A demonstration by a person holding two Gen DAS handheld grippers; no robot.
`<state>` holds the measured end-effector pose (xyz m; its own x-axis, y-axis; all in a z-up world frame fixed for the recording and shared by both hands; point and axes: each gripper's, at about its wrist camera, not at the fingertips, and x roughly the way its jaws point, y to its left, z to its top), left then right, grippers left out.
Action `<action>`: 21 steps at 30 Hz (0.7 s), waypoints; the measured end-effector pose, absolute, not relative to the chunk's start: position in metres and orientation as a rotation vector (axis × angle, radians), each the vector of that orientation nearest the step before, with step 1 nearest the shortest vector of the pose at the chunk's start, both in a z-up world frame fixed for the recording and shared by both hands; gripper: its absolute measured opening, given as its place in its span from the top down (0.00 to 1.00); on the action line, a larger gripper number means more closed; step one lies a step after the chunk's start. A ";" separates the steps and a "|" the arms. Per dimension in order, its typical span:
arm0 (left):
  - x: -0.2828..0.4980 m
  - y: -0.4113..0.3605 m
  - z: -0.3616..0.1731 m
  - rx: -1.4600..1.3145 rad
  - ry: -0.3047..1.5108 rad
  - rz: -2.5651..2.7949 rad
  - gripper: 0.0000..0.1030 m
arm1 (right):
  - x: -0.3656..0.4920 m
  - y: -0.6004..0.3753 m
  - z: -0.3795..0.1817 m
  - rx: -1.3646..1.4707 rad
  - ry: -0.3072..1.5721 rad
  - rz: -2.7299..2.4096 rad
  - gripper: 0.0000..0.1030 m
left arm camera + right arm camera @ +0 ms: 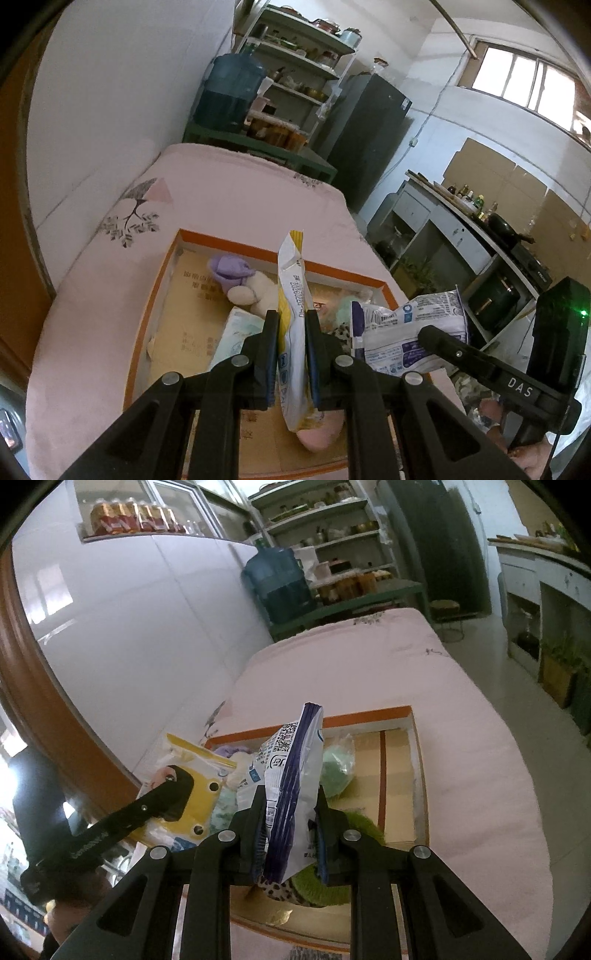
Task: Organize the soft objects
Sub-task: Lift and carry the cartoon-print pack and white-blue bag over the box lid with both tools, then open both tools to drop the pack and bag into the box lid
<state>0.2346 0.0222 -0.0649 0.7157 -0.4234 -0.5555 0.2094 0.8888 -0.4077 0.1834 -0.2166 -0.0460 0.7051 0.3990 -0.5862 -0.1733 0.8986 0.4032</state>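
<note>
Left wrist view shows our left gripper (291, 354) clamped on a yellow-and-white soft pack (293, 306), held upright above the orange-rimmed box (229, 242) that sits on the pink-covered bed (221, 192). Right wrist view shows our right gripper (290, 834) closed on a blue-and-white soft pack (291, 775), also upright and over the same box. Inside the box we can see a plush toy with a purple hat (240, 280), a pale green soft item (338, 771) and a fuzzy green piece (314, 886) beneath the right gripper.

We judge the step in hand to be placing both packs into the box. To do it well we should lower each pack to a free patch of the cardboard floor, lay it flat rather than on edge, and only part the jaws once the pack rests on something, so it does not topple onto the toys. The two packs hang near each other, so we would set one down first to avoid a tangle.

Both grippers point forward and downward toward the box, side by side, the left one over the box's near middle, the right one over its near right part
</note>
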 end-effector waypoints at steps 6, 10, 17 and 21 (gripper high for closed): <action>0.243 0.028 -0.080 -0.361 0.726 -0.346 0.86 | 0.193 -0.214 -0.058 0.338 0.755 0.332 0.78; 0.248 0.032 -0.088 -0.378 0.742 -0.342 0.86 | 0.198 -0.217 -0.067 0.351 0.773 0.323 0.78; 0.253 0.037 -0.096 -0.404 0.777 -0.333 0.75 | 0.202 -0.219 -0.076 0.354 0.793 0.305 0.72; 0.255 0.035 -0.101 -0.397 0.798 -0.332 0.55 | 0.203 -0.216 -0.079 0.328 0.811 0.297 0.65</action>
